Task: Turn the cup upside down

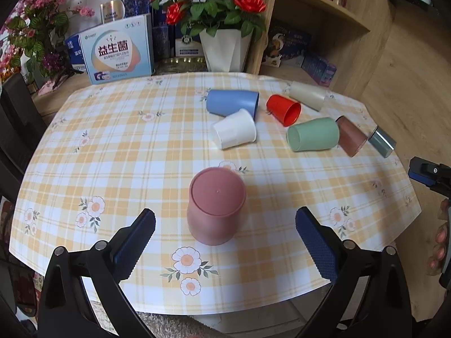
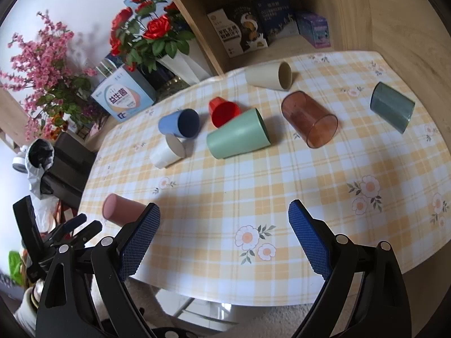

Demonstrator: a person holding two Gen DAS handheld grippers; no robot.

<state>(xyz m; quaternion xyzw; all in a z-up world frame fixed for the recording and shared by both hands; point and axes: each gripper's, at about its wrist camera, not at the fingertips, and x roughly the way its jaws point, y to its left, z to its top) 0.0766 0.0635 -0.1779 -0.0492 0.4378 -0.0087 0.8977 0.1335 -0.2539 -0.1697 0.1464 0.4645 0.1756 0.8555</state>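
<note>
A pink cup [image 1: 215, 205] stands upside down on the checked tablecloth [image 1: 126, 155], its flat base facing up. My left gripper [image 1: 225, 222] is open, its fingers on either side of the cup and a little nearer than it, not touching. The same pink cup [image 2: 119, 209] shows at the left of the right wrist view. My right gripper [image 2: 224, 222] is open and empty above the table's near edge. Several other cups lie on their sides further back: blue [image 1: 232, 102], white [image 1: 235, 132], red [image 1: 283, 109], green [image 1: 313, 135], brown clear [image 1: 351, 136], cream [image 1: 307, 94] and grey [image 1: 382, 140].
A white vase of red roses [image 1: 225, 46], a box with Chinese print [image 1: 118, 53] and pink flowers [image 1: 33, 28] stand behind the table. A wooden shelf [image 1: 324, 8] with boxes stands at the back right. The right gripper's tip [image 1: 428, 174] shows at the left wrist view's right edge.
</note>
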